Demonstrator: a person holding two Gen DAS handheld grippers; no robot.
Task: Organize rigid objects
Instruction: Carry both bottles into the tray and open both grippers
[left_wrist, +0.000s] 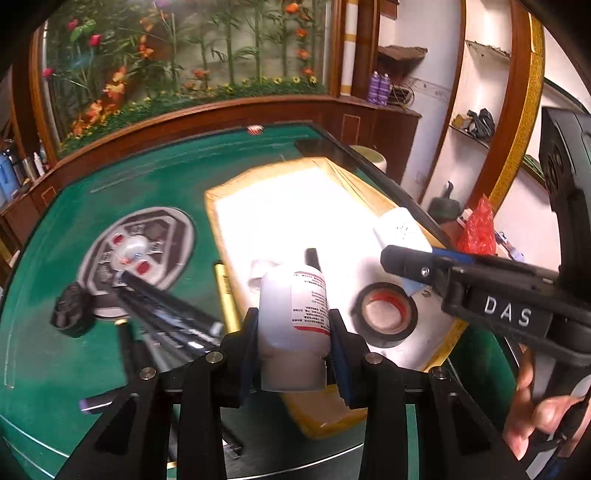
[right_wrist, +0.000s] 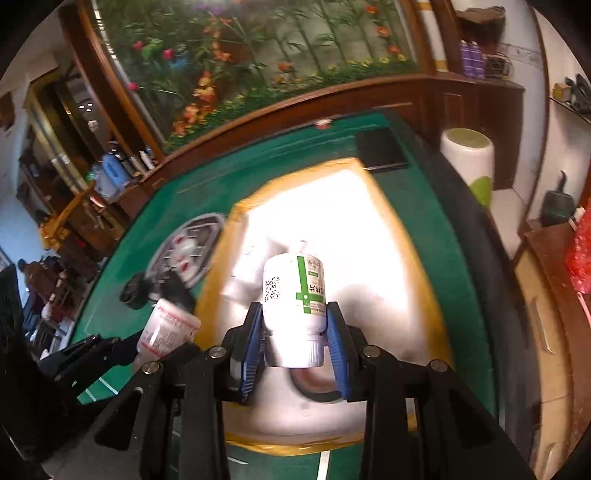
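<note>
Two white bottles (left_wrist: 293, 328), one clamped in each tool (right_wrist: 295, 328), hang over one yellow-rimmed tray (right_wrist: 439, 306).

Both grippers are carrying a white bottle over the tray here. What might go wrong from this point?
1. The right gripper grips the green-label bottle only near its cap end, so it may tip or slip.
2. The tape roll and small white items already lie in the tray, so the red-label bottle in the left gripper may land on them.
3. The two grippers are close together and may collide.
</note>
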